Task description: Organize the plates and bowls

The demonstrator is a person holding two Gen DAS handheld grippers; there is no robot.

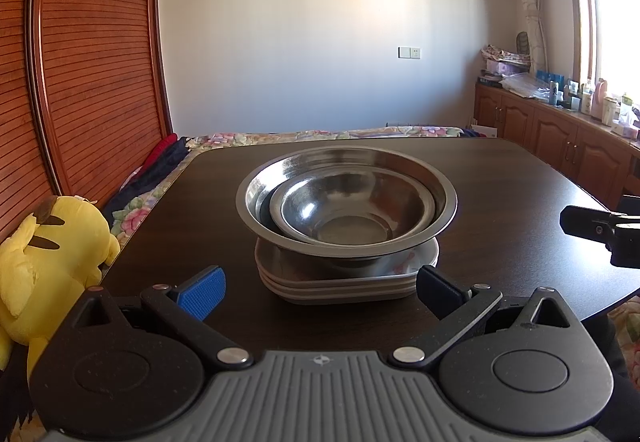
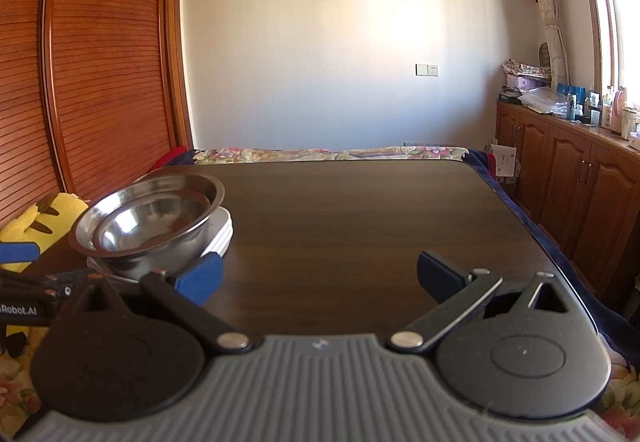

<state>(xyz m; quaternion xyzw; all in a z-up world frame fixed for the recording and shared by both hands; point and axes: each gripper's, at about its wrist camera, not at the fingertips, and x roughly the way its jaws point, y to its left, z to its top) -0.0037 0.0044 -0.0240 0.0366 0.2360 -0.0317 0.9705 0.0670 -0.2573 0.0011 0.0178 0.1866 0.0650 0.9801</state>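
Frame centre: small bowl (image 1: 334,207) nested in large bowl (image 1: 346,197) atop plates (image 1: 340,280). Left gripper (image 1: 320,288) and right gripper (image 2: 320,276) spread, empty. Stacking appears complete; withdrawal next.

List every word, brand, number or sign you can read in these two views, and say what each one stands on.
"Robot.AI", white lettering cut off at the picture's edge, on the left gripper body in the right wrist view.
A small emblem, no letters, on each gripper's grey base.
Labels on the bottles and boxes on the cabinet top: too small to read.
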